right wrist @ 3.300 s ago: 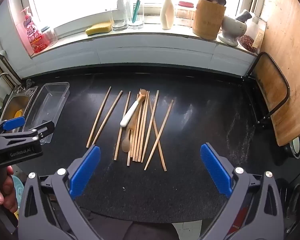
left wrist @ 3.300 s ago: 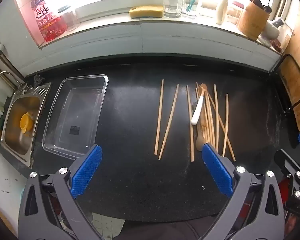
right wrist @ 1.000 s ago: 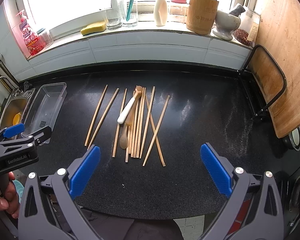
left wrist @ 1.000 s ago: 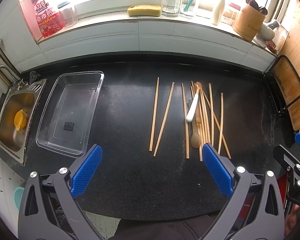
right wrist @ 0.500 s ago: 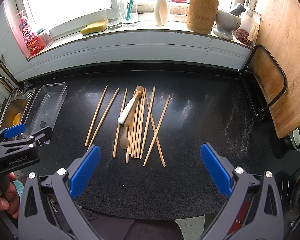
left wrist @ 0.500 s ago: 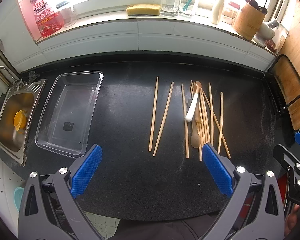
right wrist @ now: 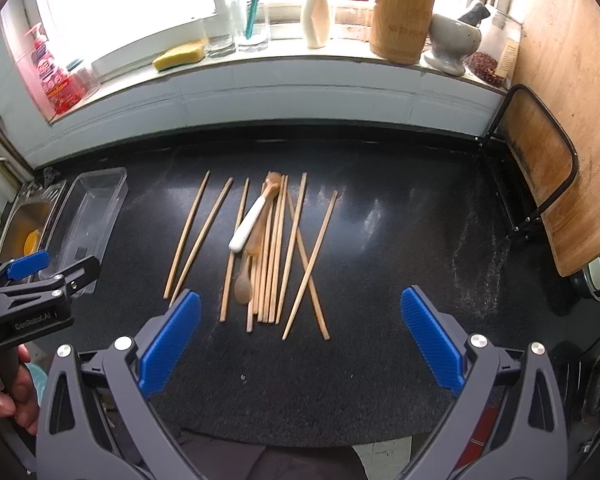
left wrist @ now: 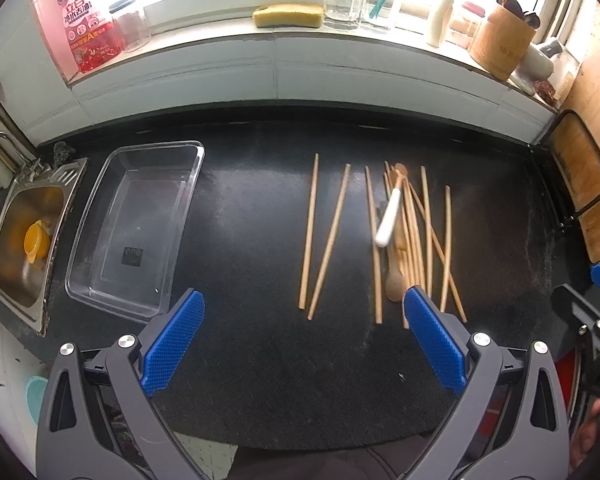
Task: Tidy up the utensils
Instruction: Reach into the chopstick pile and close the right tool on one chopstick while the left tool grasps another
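Several wooden chopsticks point(left wrist: 410, 232) lie in a loose row on the black counter, with a wooden spoon point(left wrist: 396, 280) and a white-handled utensil point(left wrist: 389, 220) on top of them. They also show in the right wrist view as chopsticks point(right wrist: 272, 248), spoon point(right wrist: 246, 280) and white handle point(right wrist: 250, 222). A clear empty plastic tray point(left wrist: 136, 224) sits at the left, also seen in the right wrist view point(right wrist: 88, 216). My left gripper point(left wrist: 304, 340) is open and empty, short of the chopsticks. My right gripper point(right wrist: 300, 336) is open and empty, just in front of the pile.
A steel sink point(left wrist: 24, 240) with an orange item lies left of the tray. The windowsill holds a sponge point(left wrist: 288, 16), bottles, glasses and a wooden utensil holder point(right wrist: 402, 22). A cutting board in a wire rack point(right wrist: 548, 184) stands at the right. The counter's front edge is close below both grippers.
Both views have shifted only slightly; the utensils and tray lie where they were. Both grippers stay open and empty.
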`<action>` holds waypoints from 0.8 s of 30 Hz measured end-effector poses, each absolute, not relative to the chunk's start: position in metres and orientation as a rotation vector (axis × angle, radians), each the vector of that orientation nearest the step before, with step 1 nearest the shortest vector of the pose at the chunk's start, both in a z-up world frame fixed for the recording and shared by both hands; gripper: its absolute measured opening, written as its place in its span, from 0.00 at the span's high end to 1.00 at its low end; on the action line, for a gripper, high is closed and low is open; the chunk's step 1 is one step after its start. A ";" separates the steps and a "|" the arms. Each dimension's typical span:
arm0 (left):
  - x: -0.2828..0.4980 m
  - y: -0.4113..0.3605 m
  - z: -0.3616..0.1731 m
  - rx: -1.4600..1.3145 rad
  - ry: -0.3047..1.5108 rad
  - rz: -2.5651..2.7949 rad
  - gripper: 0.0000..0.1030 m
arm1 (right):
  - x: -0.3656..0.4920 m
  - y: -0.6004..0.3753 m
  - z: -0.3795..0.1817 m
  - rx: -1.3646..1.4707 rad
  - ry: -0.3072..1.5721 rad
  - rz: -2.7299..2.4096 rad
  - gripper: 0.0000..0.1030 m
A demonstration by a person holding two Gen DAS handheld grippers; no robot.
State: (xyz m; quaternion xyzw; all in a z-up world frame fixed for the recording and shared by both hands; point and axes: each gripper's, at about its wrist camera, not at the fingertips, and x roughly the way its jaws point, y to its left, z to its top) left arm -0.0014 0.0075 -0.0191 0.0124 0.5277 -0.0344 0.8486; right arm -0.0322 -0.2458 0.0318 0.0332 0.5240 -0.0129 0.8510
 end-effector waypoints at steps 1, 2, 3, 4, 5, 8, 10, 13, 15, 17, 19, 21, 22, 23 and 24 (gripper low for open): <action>0.001 0.008 -0.022 0.032 1.110 -0.073 0.05 | -0.031 -0.248 0.030 0.078 1.097 -0.027 0.05; 0.002 0.008 -0.025 0.037 1.104 -0.077 0.05 | -0.031 -0.252 0.027 0.093 1.085 -0.024 0.05; 0.004 0.009 -0.031 0.043 1.097 -0.077 0.05 | -0.030 -0.255 0.023 0.109 1.071 -0.016 0.05; 0.007 0.010 -0.035 0.046 1.097 -0.075 0.05 | -0.029 -0.258 0.018 0.117 1.070 -0.012 0.05; 0.010 0.012 -0.042 0.047 1.099 -0.073 0.05 | -0.027 -0.261 0.014 0.112 1.075 -0.019 0.05; 0.022 0.018 -0.062 -0.006 1.139 -0.131 0.05 | -0.020 -0.265 -0.004 0.081 1.102 -0.040 0.05; 0.034 0.020 -0.079 -0.026 1.168 -0.138 0.05 | -0.014 -0.267 -0.016 0.078 1.130 -0.043 0.05; 0.052 0.013 -0.100 0.031 1.165 -0.127 0.05 | -0.007 -0.270 -0.035 0.068 1.166 -0.053 0.05; 0.063 0.009 -0.114 0.055 1.137 -0.117 0.05 | 0.000 -0.274 -0.051 0.073 1.192 -0.055 0.05; 0.076 0.006 -0.132 0.086 1.134 -0.111 0.05 | 0.007 -0.278 -0.068 0.083 1.208 -0.052 0.05; 0.086 0.005 -0.147 0.108 1.143 -0.093 0.05 | 0.013 -0.283 -0.082 0.082 1.221 -0.066 0.05; 0.095 0.005 -0.161 0.140 1.145 -0.085 0.05 | 0.023 -0.291 -0.100 0.100 1.249 -0.090 0.05; 0.098 0.005 -0.165 0.148 1.143 -0.081 0.05 | 0.028 -0.294 -0.108 0.110 1.263 -0.103 0.05; 0.101 0.005 -0.170 0.152 1.144 -0.078 0.05 | 0.035 -0.297 -0.118 0.120 1.281 -0.120 0.05; 0.105 0.006 -0.175 0.154 1.148 -0.079 0.05 | 0.040 -0.299 -0.126 0.136 1.286 -0.133 0.05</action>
